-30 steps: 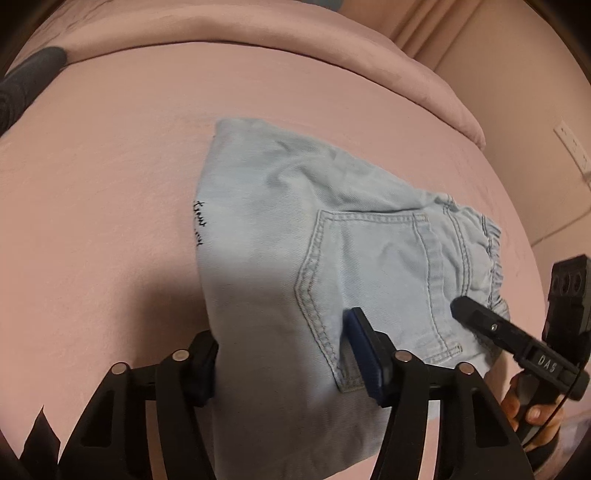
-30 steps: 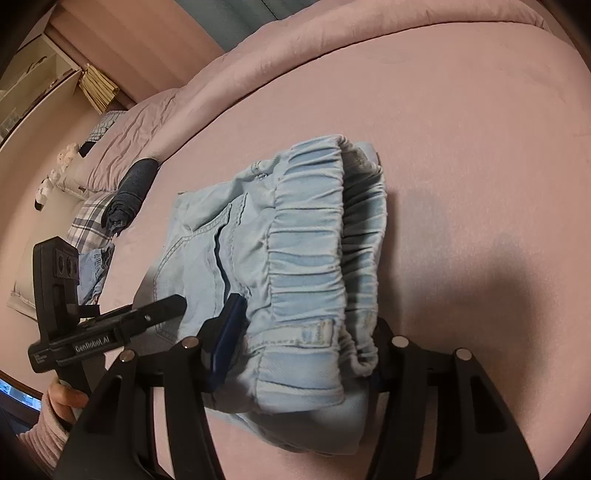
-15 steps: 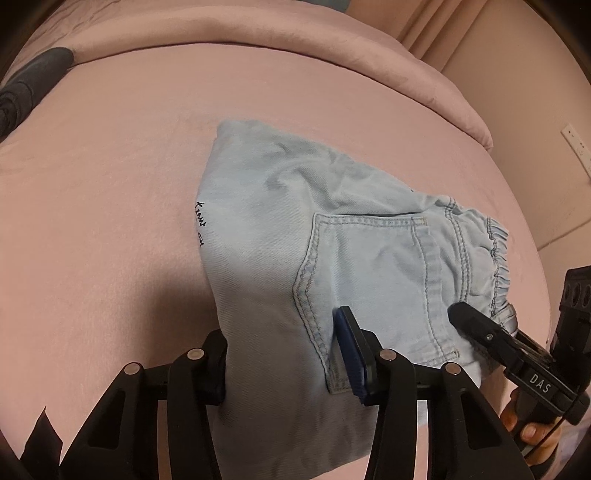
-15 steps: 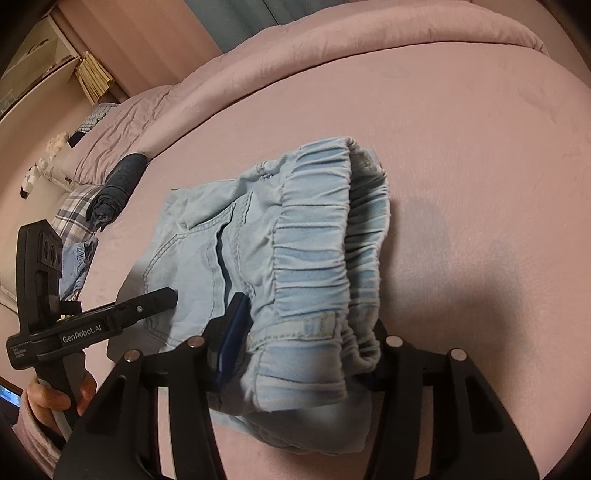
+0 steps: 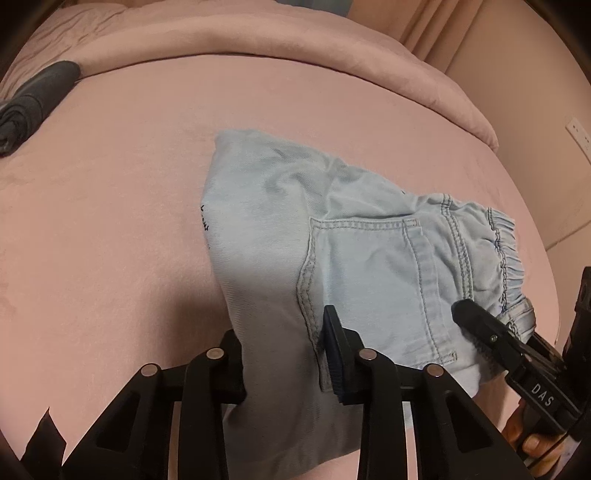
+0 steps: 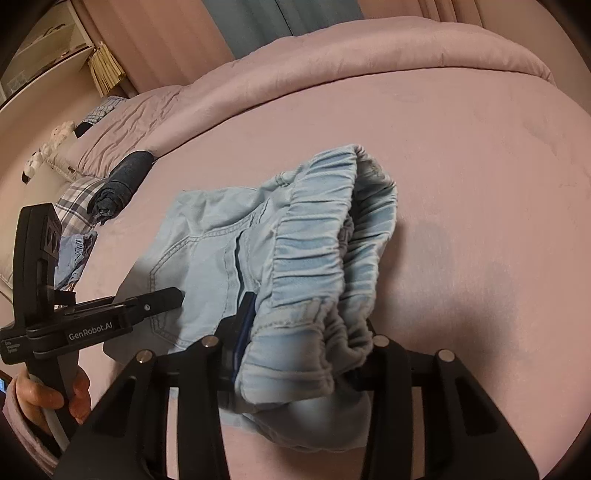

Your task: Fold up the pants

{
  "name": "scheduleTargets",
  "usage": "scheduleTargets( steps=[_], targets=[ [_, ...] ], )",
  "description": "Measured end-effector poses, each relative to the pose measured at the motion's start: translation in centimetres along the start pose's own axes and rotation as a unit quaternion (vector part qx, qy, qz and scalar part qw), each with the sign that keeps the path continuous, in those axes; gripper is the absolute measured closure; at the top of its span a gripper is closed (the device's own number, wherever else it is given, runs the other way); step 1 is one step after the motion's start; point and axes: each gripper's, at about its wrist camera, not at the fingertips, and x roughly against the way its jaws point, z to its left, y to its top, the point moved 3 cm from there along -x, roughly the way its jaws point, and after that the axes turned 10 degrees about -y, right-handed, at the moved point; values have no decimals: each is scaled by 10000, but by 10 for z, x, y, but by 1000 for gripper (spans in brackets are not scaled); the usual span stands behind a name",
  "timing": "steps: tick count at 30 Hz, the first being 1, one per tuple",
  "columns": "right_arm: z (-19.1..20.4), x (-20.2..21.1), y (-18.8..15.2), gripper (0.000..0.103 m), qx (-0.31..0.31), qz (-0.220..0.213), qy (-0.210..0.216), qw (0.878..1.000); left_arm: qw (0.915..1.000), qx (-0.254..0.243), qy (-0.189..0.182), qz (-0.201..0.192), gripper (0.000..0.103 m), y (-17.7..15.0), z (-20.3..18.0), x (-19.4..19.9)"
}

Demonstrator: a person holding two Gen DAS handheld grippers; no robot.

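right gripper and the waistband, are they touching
Touching. The right wrist view shows the right gripper with its jaws, which have just been closing, pressed on the bunched waistband of the pants from both sides.

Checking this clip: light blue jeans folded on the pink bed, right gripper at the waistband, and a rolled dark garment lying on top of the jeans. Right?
Not quite. The rolled dark garment lies apart from the jeans, near the pillows, as the right wrist view shows. The rest holds: right gripper at the waistband.

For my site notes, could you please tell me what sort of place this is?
Most likely a bedroom: the pants lie on a wide pink bed with a rolled-back quilt, pillows at its head, and curtains behind.
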Motion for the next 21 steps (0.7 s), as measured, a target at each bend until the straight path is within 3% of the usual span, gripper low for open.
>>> scheduleTargets(
  steps=[5, 21],
  targets=[
    [7, 7, -1, 66, 85, -126, -59, 9999, 9997, -178, 17, -156, 82, 0, -13, 7],
    [36, 29, -10, 69, 352, -318, 41, 9989, 9989, 199, -176, -382, 83, -11, -13, 26]
  ],
)
